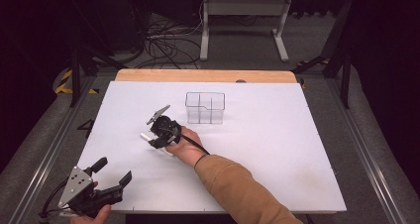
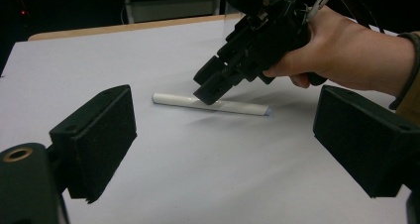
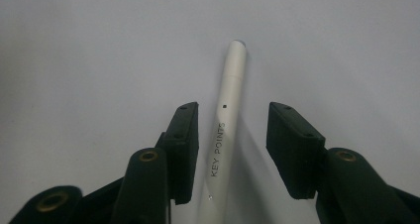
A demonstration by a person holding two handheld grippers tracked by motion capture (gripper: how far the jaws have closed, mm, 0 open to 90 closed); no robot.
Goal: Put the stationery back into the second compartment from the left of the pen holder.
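A white pen [image 1: 145, 136] printed "KEY POINTS" lies flat on the white table top [image 1: 277, 149], left of the middle. My right gripper [image 1: 155, 141] is tilted down over it, held by a hand in a tan sleeve. In the right gripper view the pen [image 3: 230, 100] runs up between the two jaws of my right gripper [image 3: 233, 108]. It lies close beside the left pad, with a clear gap to the right pad, so the gripper is open. In the left gripper view the pen [image 2: 233, 106] lies under my right gripper [image 2: 210, 89]. My left gripper [image 1: 115, 169] rests open near the front left corner, jaws bare.
A clear plastic box [image 1: 205, 107] with inner dividers stands behind the pen, near the table's middle. A wooden strip [image 1: 205, 75] edges the far side. Beyond it are a white desk frame [image 1: 242, 16] and cables on the floor.
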